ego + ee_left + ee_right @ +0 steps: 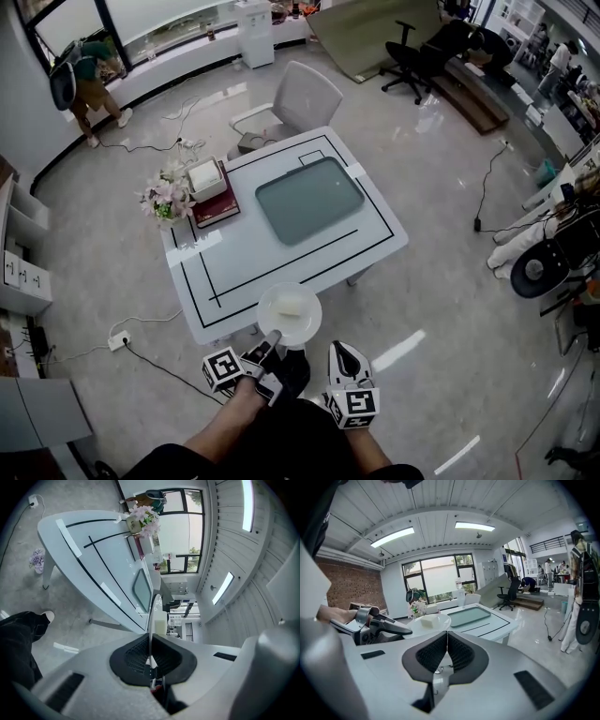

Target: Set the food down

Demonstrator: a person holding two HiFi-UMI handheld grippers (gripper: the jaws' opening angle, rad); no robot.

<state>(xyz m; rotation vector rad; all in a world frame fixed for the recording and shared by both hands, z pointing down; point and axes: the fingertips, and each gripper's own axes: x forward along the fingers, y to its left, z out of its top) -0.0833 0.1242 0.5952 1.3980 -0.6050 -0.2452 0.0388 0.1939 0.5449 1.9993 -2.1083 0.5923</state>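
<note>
A white plate [290,314] carrying a pale block of food [290,306] is at the near edge of the white table [244,253]. My left gripper [272,339] is shut on the plate's near rim. In the left gripper view the plate [151,616] runs edge-on between the jaws, with the food [160,623] on its right side. My right gripper [345,354] is just right of the left one, off the table, shut with nothing in it. In the right gripper view the closed jaws [447,637] point at the plate [436,620] and the food [425,621].
A grey-green tray [309,199] lies in the table's middle. Flowers [166,199], a white box [206,176] and a dark red book [217,206] fill the far-left corner. A white chair [300,98] stands behind the table. Cables cross the floor, and a person [89,84] stands far left.
</note>
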